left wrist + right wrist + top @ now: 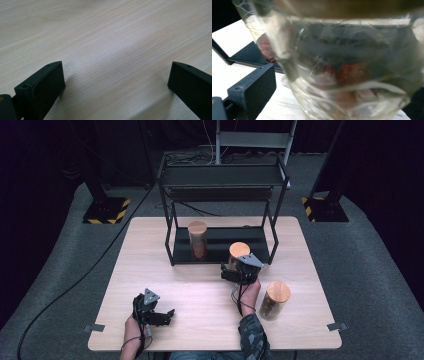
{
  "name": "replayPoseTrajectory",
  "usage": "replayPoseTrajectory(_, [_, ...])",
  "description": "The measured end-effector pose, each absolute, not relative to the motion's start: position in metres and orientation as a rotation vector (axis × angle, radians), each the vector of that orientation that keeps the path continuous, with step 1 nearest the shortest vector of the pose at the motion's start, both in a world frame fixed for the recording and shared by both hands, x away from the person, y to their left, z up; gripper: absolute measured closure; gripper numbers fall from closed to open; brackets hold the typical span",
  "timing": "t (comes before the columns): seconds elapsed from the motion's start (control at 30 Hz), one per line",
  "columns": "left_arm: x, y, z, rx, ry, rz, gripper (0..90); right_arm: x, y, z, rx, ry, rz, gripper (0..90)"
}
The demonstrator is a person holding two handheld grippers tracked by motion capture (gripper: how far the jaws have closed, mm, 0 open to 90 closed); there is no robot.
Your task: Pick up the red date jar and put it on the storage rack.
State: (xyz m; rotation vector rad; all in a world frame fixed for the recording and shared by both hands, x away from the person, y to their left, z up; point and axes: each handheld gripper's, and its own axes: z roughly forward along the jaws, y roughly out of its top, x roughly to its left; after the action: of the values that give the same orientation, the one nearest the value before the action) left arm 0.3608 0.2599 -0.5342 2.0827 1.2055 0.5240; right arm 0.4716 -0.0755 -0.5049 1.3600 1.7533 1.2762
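Observation:
Three glass jars with round wooden lids are in the high view. One jar [197, 240] stands on the lower shelf of a black rack [172, 240]. A second jar [239, 254], holding red pieces [352, 72], is at the shelf's front edge between the jaws of my right gripper [240, 270]. In the right gripper view its left finger [252, 92] stands a little apart from the glass, and the jar hides the other. The third jar [274, 300] stands on the table at the right. My left gripper [167, 315] hovers open over bare wood [115, 45] near the front left.
The rack has an upper shelf [222, 175] over the lower one and stands at the back middle of the wooden table [150, 265]. Metal clips [94, 327] sit at the front corners. Grey carpet and black stands surround the table.

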Motion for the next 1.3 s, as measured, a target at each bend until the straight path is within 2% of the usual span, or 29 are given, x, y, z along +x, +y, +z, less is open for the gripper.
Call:
replayPoseTrajectory(0.03, [0.3608,0.2598,-0.5342,2.082,1.206,0.524,0.1,0.4716,-0.0759,-0.5058,1.361,1.746,1.274,7.7])
replayPoseTrajectory(0.2, [0.3607,0.2598,-0.5342,2.083,1.205,0.525,0.1,0.4699,-0.0823,-0.5081,1.378,1.713,1.293,20.2])
replayPoseTrajectory(1.3, [0.3607,0.2601,-0.534,2.082,1.207,0.526,0.6,0.4646,-0.074,-0.5027,1.319,1.733,1.239,24.2])
